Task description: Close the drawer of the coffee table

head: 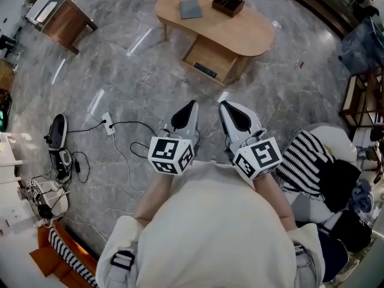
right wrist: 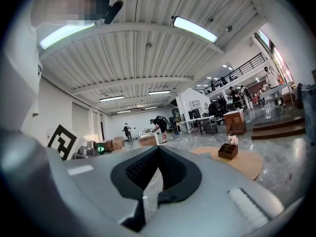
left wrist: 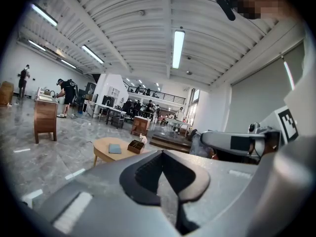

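Across the grey stone floor (head: 138, 83), at the far side of the head view: oval coffee table (head: 246, 35). Its drawer (head: 209, 56) stands pulled out beneath the top on the near side, with a dark flat item (head: 206, 71) inside. Grey book (head: 191, 8) and dark divided box (head: 228, 3) sit on top. Left gripper (head: 192, 104) and right gripper (head: 222, 105) are side by side, jaws pressed together on nothing, well apart from the table.

coffee table (head: 257, 32): oval light-wood top, standing upright, upper centre of head view | drawer (head: 208, 54): light wood, beneath the top, open, pulled out toward lower frame
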The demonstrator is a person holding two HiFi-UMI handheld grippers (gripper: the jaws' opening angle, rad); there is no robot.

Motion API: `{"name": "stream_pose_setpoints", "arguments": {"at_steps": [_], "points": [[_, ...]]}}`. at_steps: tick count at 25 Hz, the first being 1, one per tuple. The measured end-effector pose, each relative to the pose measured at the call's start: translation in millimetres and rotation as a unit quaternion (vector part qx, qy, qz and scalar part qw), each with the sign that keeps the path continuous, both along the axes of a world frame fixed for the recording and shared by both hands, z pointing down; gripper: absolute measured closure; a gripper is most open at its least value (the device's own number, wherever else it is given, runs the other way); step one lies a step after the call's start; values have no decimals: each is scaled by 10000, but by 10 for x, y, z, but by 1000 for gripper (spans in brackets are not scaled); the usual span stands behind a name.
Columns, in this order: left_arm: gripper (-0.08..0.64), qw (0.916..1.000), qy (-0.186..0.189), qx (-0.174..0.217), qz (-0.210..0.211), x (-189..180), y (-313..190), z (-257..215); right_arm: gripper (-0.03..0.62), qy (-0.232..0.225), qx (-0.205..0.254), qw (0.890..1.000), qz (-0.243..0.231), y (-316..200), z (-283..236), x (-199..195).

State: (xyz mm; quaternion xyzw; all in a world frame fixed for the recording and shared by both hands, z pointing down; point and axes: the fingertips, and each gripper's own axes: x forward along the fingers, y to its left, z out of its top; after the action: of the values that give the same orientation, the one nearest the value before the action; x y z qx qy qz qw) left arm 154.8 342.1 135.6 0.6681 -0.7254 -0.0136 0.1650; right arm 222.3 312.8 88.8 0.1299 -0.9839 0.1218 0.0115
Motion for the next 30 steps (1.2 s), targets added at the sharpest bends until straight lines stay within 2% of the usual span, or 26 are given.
{"name": "stream_pose_setpoints", "arguments": {"at_steps": [10,21,30], "points": [[558,9985,106,-92,526,-974,-559,3,591,88,-42,9984,554,-531,-17,-937],[558,9923,152,-312,1185,-2132,-1203,100,591,244,-112,9895,1417,-1205,42,-1946],[558,9820,181,-493,1812,-2774,-1726,313,591,414,-221,9740,2216,-1729,298,-2346]]}}
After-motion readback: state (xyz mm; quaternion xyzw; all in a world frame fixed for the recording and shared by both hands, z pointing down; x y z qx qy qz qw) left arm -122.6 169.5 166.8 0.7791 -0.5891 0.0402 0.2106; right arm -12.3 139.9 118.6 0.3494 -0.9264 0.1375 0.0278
